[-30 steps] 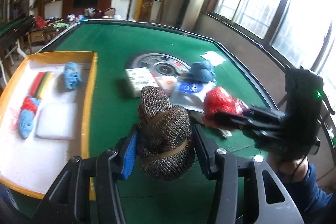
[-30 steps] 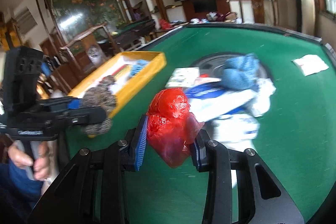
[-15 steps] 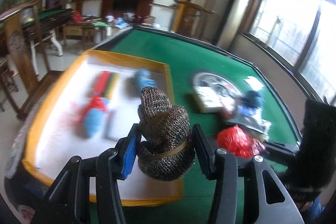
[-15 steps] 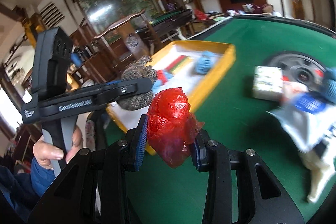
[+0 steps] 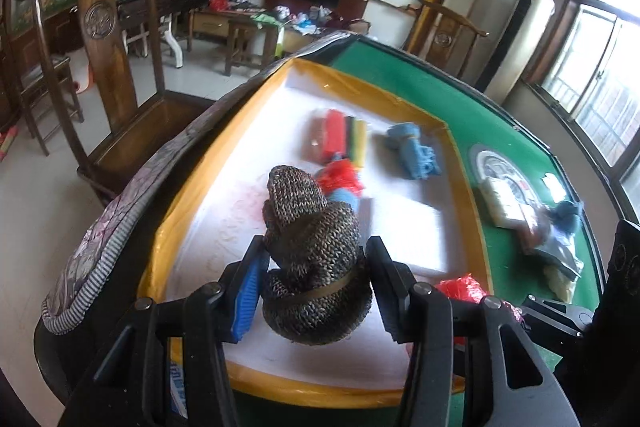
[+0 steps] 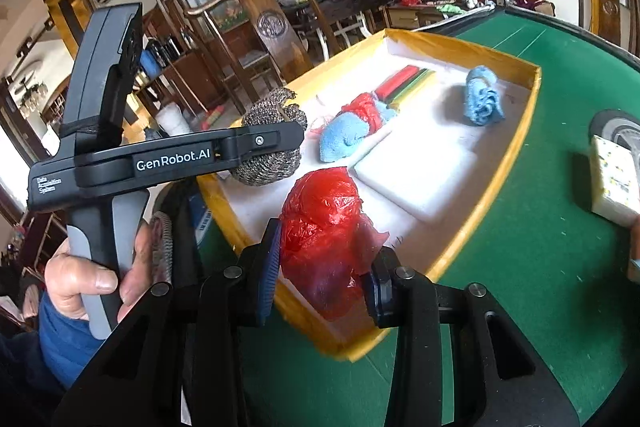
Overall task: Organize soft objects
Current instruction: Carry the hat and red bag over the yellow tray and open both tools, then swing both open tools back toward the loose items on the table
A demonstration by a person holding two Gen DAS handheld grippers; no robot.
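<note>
The left gripper [image 5: 314,283] is clamping a brown knitted bundle [image 5: 314,259] between its pads, hanging over the near end of a yellow-rimmed tray [image 5: 460,163] that is sitting on a green table [image 5: 420,83]. Coloured sponges [image 5: 342,141], a blue cloth [image 5: 416,153] and a white foam block [image 5: 404,231] are lying in the tray. A red plastic bag [image 5: 460,287] is showing at lower right.

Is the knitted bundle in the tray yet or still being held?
Held: the left gripper clamps the knitted bundle above the tray.
</note>
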